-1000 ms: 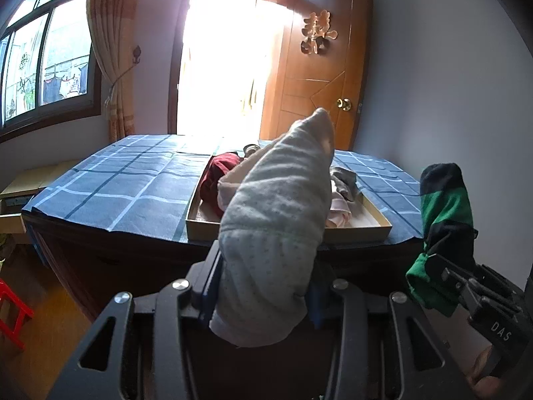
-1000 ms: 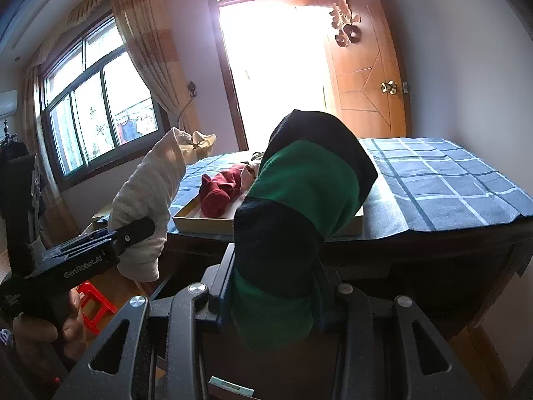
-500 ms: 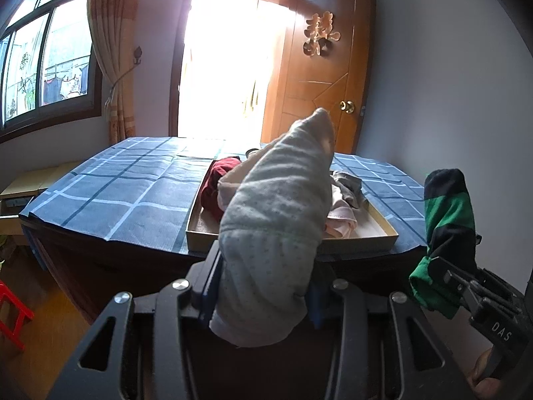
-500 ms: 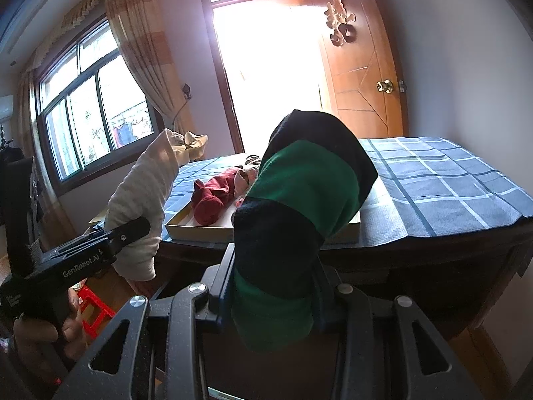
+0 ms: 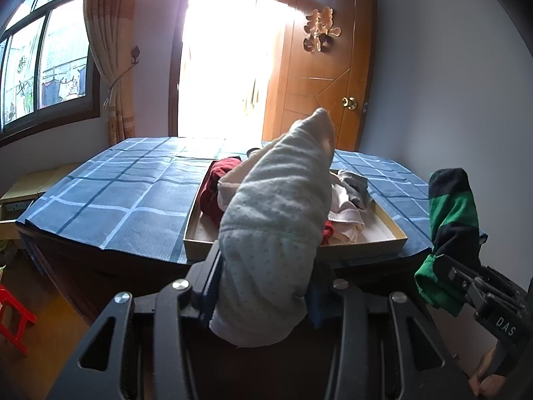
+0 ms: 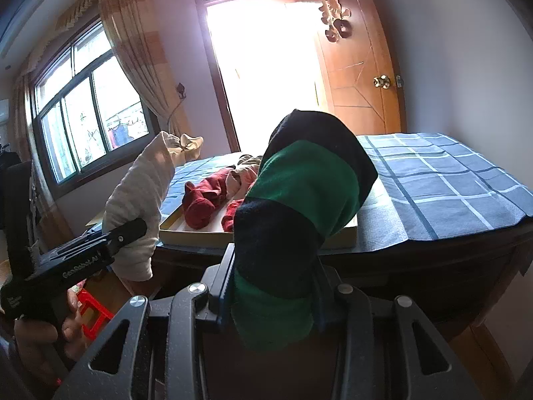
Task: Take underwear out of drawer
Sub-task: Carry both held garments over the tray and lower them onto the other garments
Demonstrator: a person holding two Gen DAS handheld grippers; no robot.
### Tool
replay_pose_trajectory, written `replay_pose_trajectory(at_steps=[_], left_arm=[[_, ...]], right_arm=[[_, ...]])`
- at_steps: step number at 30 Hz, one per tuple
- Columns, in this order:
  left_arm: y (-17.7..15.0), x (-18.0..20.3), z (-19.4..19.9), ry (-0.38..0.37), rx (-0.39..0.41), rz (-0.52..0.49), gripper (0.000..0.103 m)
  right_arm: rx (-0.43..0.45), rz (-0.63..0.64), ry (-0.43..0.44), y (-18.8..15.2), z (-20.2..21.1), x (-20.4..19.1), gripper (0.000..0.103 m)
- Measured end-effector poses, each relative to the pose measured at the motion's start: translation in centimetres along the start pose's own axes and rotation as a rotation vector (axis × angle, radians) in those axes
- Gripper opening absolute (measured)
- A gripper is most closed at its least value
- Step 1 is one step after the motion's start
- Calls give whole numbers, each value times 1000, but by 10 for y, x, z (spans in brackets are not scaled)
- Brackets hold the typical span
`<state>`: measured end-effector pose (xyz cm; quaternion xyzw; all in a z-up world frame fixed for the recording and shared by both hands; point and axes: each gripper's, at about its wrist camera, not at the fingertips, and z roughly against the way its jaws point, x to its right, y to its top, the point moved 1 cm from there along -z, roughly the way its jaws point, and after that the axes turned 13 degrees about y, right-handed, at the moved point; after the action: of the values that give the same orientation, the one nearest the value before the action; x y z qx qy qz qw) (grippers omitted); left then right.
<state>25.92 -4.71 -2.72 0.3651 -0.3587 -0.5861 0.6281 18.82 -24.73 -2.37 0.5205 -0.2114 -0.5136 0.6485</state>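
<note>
My left gripper (image 5: 263,286) is shut on grey dotted underwear (image 5: 276,220), held up in the air short of the table; it also shows in the right wrist view (image 6: 140,206). My right gripper (image 6: 269,293) is shut on green and black striped underwear (image 6: 299,206), also seen in the left wrist view (image 5: 449,220). The shallow drawer tray (image 5: 366,243) lies on the table ahead with red (image 5: 216,186), pink (image 5: 346,216) and grey (image 5: 356,183) garments in it.
A blue checked cloth (image 5: 116,196) covers the dark wooden table (image 6: 433,273). A red stool (image 5: 13,316) stands on the floor at left. A wooden door (image 5: 329,76) stands open beside a bright doorway. A cardboard box (image 5: 26,183) is at far left.
Both grippers have risen slightly with their garments still held; the table and drawer tray sit lower and a little nearer in both views.
</note>
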Motion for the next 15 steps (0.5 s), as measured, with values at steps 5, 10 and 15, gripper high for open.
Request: replay_pose_trajectory(at_steps=[5,10,15], left_arm=[[4,3,-7,0,-5,-6,42],[9,7,-15,4,-16,-16,42],[15,8,-21,6,-11,-20,42]], right_arm=[[1,-9,-8,3,-4,5,41],[-2,-13,-10,6,-9,7,41],[1,-18,-18,10,-13,13,41]])
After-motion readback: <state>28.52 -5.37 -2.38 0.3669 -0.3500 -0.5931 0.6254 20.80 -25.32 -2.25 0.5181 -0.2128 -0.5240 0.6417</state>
